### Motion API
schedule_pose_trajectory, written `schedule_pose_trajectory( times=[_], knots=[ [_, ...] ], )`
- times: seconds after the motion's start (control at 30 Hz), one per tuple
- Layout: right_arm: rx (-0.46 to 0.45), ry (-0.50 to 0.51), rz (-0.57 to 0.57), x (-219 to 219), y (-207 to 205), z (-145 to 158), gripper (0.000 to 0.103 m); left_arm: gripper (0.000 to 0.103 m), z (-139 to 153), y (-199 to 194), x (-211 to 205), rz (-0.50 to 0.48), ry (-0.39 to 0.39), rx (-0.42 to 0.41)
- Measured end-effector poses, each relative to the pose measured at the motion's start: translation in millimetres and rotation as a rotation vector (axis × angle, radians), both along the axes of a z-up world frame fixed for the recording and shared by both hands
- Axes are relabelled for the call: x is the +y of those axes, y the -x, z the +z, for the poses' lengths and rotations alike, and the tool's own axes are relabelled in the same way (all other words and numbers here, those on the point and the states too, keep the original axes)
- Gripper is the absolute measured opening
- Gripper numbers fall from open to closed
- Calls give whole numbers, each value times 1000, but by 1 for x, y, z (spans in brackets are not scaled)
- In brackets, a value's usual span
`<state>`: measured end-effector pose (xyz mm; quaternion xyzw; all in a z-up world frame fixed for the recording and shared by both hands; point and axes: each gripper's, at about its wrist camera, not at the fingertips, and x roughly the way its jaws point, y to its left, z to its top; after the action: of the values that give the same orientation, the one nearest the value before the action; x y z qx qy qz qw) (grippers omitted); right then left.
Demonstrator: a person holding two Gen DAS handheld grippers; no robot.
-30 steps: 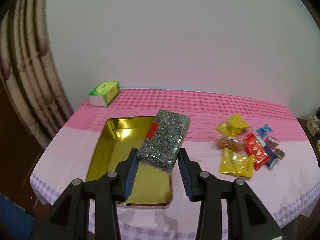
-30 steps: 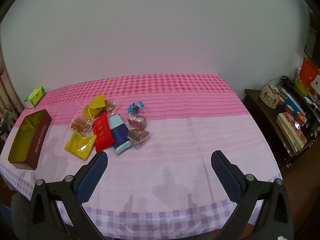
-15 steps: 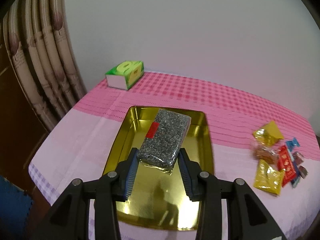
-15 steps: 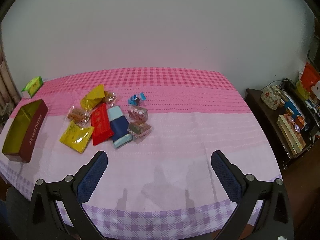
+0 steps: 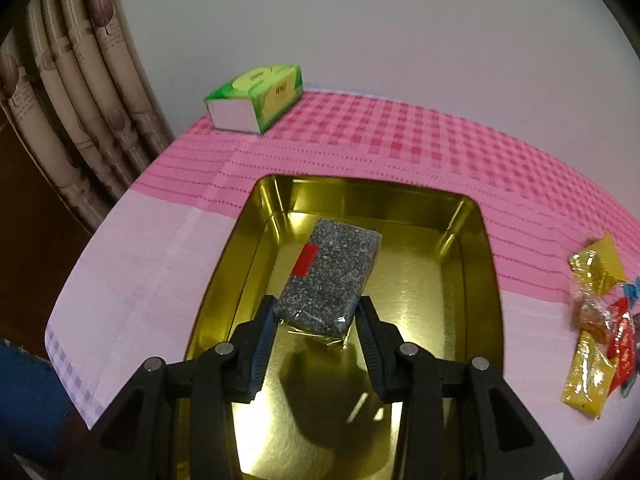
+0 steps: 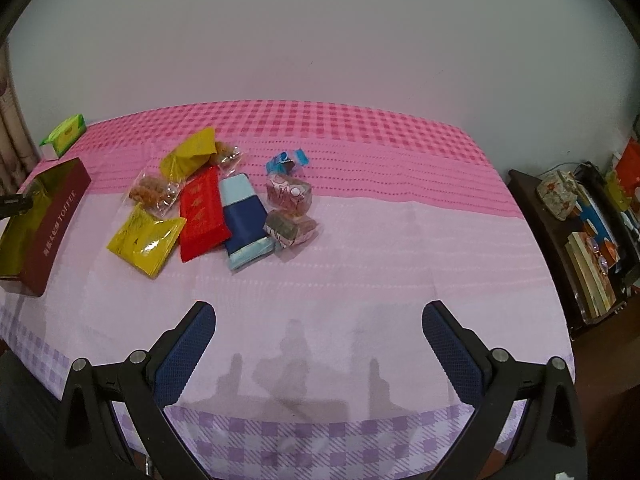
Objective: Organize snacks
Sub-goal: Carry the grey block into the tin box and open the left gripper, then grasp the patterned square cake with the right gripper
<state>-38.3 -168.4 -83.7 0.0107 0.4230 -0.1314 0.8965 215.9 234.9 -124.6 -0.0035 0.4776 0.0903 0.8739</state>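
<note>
Two claws are showing, and I'm gripping the speckled grey snack block (image 5: 329,280) in my left claw (image 5: 316,322), holding it over the gold tin (image 5: 474,264), its far end pointing to twelve o'clock. My right claw (image 6: 318,350) is hanging wide and empty above the pink tabletop (image 6: 400,240), with the snack pile (image 6: 224,208) lying at eleven o'clock from it.

Green tissue box (image 5: 256,96) by curtain (image 5: 68,92); cluttered side cabinet (image 6: 576,236).

"TOFFEE" in pale letters on the maroon tin's side (image 6: 56,224)
</note>
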Motion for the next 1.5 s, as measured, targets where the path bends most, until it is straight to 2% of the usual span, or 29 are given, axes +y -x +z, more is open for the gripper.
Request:
schedule_pose_trajectory(
  times=[0.37,0.63,0.7,0.77,0.83,0.87,0.93,1.07,1.1,1.17,1.27,1.37,1.4,1.47,1.5],
  knots=[
    [20,-12,-11,-7,-1,-6,103,40,-18,-15,-2,31,13,53],
    [40,-8,-4,-5,-5,-15,103,42,-29,-20,6,38,64,90],
    [53,1,-11,-6,-6,-21,103,51,-27,-17,8,37,84,80],
    [52,1,-19,-10,-6,-24,103,58,-15,-8,8,30,101,32],
    [45,-12,-26,-18,-4,-29,103,61,0,2,4,-26,68,-11],
    [48,-16,-36,-22,-4,-32,103,61,9,9,3,-40,56,-32],
    [36,-46,-50,-30,-1,-38,103,61,35,42,7,-57,131,-137],
    [-16,-118,-40,-40,4,-44,103,62,57,111,-7,-172,201,-182],
    [-30,-130,-22,-38,4,-44,103,67,58,139,-13,-218,221,-186],
    [-56,-133,27,-31,0,-44,102,70,55,172,-18,-272,267,-192],
    [-58,-73,62,-19,-15,-43,101,70,40,215,-27,-322,312,-180],
    [-70,-135,62,-18,-39,-42,100,70,27,234,-40,-358,328,-164],
    [-78,-164,58,-18,-45,-42,94,70,25,232,-45,-379,331,-148],
    [-85,-207,16,-20,-62,-43,77,70,29,232,-49,-405,346,-172],
    [-78,-223,-20,-22,-70,-45,64,70,30,236,-51,-417,353,-181]
  ],
)
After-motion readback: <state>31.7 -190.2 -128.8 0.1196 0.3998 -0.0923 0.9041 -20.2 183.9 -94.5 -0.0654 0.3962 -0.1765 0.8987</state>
